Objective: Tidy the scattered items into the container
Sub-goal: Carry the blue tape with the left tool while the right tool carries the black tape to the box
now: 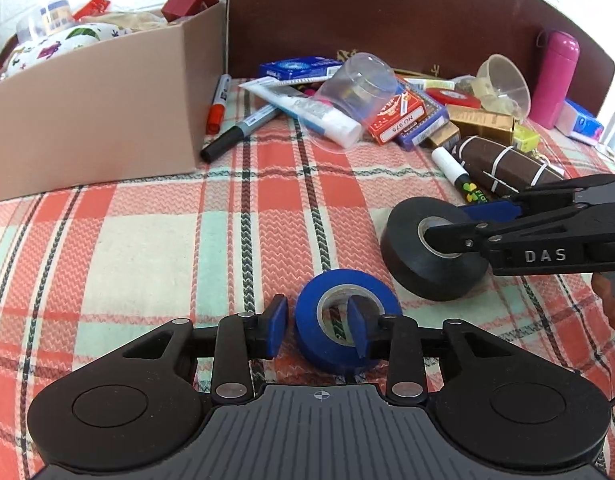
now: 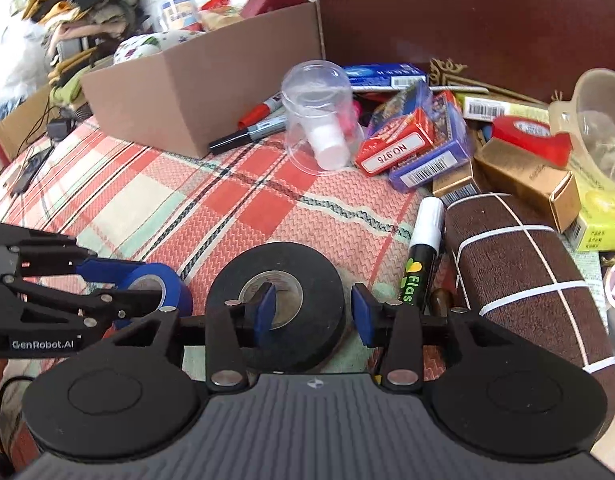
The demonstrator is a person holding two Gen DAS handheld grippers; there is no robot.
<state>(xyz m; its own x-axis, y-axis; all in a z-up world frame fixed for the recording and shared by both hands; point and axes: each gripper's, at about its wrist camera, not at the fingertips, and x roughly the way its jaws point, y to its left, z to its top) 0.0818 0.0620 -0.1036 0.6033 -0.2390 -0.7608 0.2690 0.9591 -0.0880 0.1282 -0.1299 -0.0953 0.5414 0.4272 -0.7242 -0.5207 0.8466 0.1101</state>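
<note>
Left tongs straddle blue tape; right tongs straddle black tape.

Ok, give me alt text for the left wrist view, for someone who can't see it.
The open left gripper straddles one wall of a blue tape roll on a plaid cloth, one finger in its core. Beside it, the right gripper straddles a black tape roll likewise. A cardboard box stands behind, left of scattered clutter.
</note>
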